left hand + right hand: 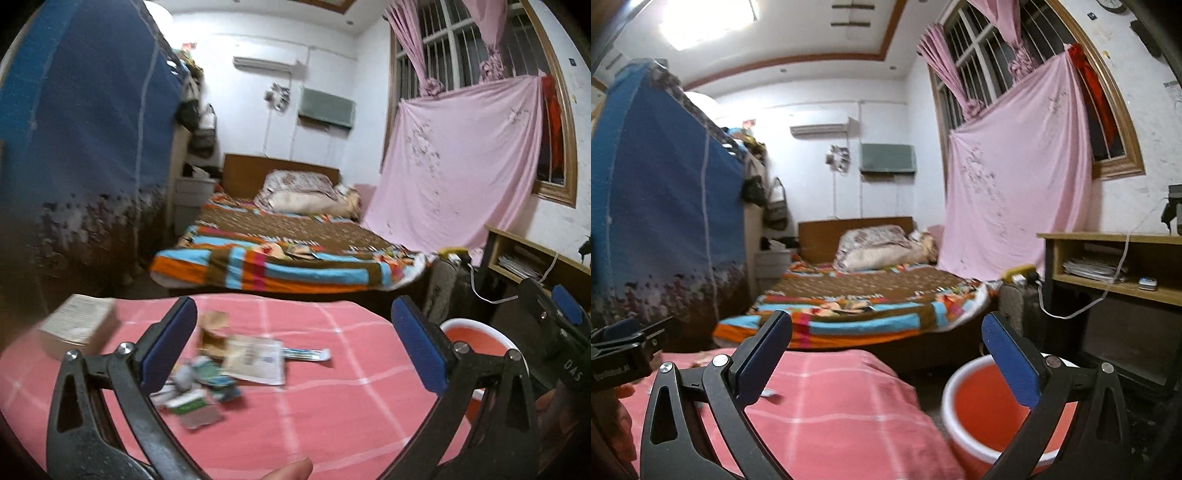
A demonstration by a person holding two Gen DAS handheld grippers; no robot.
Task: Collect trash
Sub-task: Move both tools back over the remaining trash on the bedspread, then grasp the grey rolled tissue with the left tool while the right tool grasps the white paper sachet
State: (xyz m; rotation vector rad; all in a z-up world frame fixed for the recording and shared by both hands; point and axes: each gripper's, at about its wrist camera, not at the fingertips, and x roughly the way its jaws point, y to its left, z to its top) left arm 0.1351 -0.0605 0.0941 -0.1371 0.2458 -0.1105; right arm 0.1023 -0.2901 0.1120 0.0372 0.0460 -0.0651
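A pile of trash (221, 365), wrappers and paper scraps, lies on the pink checked cloth (332, 406) of a table. My left gripper (295, 343) is open and empty above the cloth, the pile just right of its left finger. A red bucket with a white rim (982, 406) stands on the floor right of the table; it also shows in the left wrist view (476, 336). My right gripper (886, 354) is open and empty, held over the table's right edge and the bucket. A wrapper end (770, 394) peeks out by its left finger.
A book (77, 325) lies at the table's far left corner. A bed with a striped blanket (288, 258) stands beyond the table. A blue wardrobe (81, 147) is at left, a wooden desk (1115, 266) with a cable at right.
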